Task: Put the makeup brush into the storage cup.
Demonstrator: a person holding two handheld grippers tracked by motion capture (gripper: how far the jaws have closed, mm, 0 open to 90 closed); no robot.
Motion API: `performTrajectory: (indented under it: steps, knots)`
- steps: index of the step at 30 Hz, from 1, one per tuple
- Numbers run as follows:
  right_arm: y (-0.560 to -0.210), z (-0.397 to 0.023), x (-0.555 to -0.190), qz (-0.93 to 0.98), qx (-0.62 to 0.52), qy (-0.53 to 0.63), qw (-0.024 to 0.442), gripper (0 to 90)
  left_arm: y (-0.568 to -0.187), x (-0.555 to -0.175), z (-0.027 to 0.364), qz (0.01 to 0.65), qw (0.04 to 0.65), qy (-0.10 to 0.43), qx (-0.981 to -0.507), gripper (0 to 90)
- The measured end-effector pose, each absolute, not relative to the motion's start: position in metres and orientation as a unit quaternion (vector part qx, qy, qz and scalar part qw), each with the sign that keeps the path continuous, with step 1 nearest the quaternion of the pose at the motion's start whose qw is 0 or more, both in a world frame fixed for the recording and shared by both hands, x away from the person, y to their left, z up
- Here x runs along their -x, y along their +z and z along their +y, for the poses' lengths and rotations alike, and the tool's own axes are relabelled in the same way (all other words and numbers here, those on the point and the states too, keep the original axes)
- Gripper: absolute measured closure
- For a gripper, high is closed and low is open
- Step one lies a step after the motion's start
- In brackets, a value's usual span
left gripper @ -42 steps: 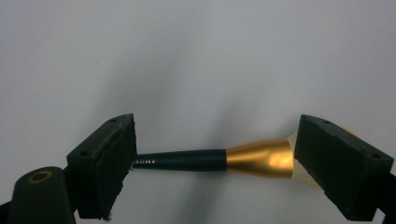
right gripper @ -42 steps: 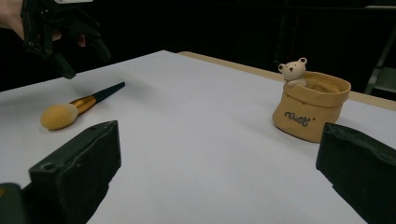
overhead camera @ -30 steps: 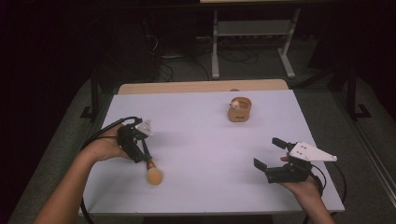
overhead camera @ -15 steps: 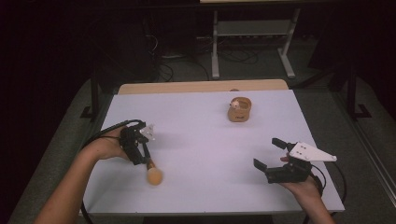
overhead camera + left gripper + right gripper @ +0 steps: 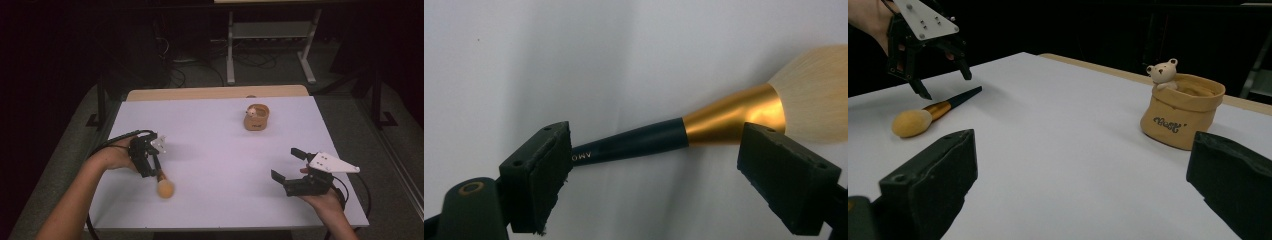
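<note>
Clearly light and slim: makeup brush (image 5: 674, 137), stiff dark handle, gold ferrule, soft cream bristles that would splay if pinched. Best gripped mid-handle, short of the ferrule. Lies flat at seven o'clock on the white table (image 5: 215, 145), under the left gripper (image 5: 150, 167), jaws wide, holding nothing. Right gripper (image 5: 290, 167) likewise wide, empty.

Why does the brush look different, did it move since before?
No. The brush lies at the same spot relative to the table's near edge; the left gripper just hovers over it.
</note>
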State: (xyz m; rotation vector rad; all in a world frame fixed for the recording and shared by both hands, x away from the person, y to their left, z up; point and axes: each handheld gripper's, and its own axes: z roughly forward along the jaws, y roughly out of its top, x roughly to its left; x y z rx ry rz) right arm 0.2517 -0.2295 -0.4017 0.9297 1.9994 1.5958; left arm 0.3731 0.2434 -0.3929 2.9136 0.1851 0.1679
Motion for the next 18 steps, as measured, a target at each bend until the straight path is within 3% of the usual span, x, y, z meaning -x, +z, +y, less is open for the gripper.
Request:
performTrajectory:
  steps: [18]
  knots:
    - [-0.4027,-0.23,-0.2528,0.718,-0.335,0.574,0.206,0.0,-0.3986,-0.3768,0.2387,0.029,0.099,0.049,-0.993,14.9]
